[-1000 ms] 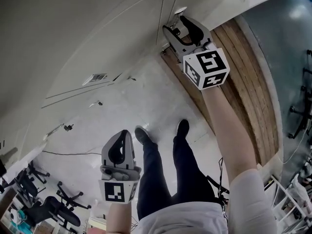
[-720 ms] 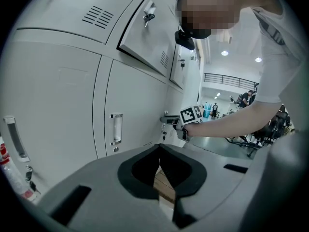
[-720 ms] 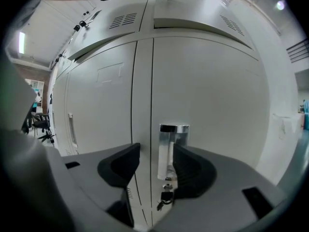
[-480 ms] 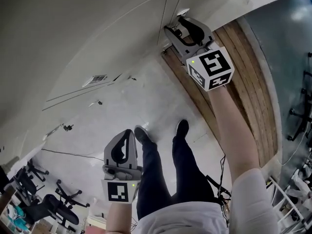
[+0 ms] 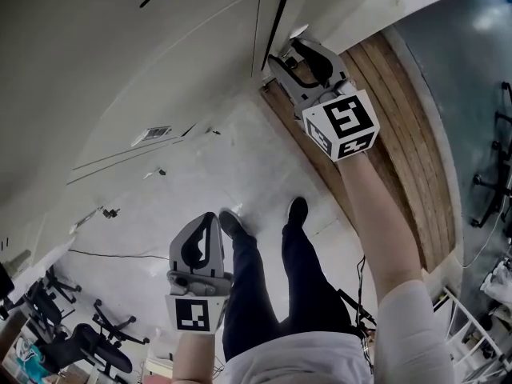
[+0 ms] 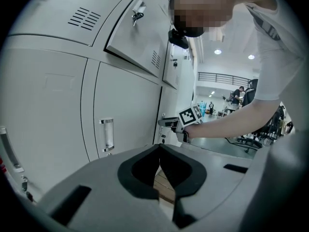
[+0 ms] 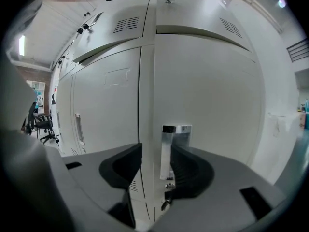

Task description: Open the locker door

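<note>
- Seam beside the grey metal locker door [image 7: 207, 81] read darker and wider in the head view than half a second earlier. Judged that the door had just begun to leave its frame and was barely ajar.
- Right gripper [image 7: 157, 151] had shifted only slightly over the same interval. Its jaws had come in from their earlier wide set and stood part-closed on the upright chrome bar handle [image 7: 177, 134] at the door's left edge.
- Right pad lay against the handle. A thin strip of door showed between the left pad and the handle, so a firm clamp was my reading, not a certainty.
- Meaning for the task: the pull looked under way at its very first stage, with nearly the whole swing still to come.
- Left gripper [image 6: 159, 153] hung low beside the person's dark-trousered leg [image 5: 248, 294], jaws together with nothing between them, well apart from the door.
- Hard to make out: a small dark fitting [image 7: 165, 203] below the handle, partly behind the right jaw. Could not tell whether it was a lock or a key.
- Not visible: the hinge side and the locker interior. The crack itself did not show in the right gripper view.
</note>
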The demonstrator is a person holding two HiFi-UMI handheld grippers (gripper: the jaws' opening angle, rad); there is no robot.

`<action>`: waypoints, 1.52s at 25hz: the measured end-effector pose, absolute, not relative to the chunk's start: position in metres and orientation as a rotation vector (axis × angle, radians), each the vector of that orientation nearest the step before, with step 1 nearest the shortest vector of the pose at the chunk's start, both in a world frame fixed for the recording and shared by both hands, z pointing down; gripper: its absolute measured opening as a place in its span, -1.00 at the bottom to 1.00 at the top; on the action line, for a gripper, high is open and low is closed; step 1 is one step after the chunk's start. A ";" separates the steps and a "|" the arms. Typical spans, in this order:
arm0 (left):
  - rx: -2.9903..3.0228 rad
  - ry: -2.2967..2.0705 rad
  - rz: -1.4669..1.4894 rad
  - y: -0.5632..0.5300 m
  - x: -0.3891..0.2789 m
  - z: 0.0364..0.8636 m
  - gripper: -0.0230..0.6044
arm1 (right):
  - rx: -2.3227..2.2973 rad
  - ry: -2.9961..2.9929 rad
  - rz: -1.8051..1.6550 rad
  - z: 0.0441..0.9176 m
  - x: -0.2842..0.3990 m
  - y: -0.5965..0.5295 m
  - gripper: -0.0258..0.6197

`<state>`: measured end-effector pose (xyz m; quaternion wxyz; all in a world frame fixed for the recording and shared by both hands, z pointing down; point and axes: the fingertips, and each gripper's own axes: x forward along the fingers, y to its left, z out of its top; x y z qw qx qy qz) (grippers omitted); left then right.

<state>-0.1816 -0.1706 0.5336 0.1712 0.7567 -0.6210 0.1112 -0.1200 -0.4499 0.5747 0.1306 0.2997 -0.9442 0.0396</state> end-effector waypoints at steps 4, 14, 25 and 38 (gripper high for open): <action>2.169 -1.732 0.330 -0.169 -0.173 0.535 -0.92 | 0.912 -2.747 0.143 0.575 -0.107 -0.443 -0.35; 2.216 -1.680 0.342 -0.165 -0.156 0.535 -0.92 | 1.010 -2.699 0.156 0.575 -0.062 -0.425 -0.42; 2.285 -1.575 0.329 -0.165 -0.104 0.532 -0.92 | 1.092 -2.652 0.182 0.577 -0.004 -0.410 -0.49; 2.342 -1.488 0.312 -0.173 -0.059 0.529 -0.92 | 1.370 -2.524 0.255 0.584 0.099 -0.408 -0.64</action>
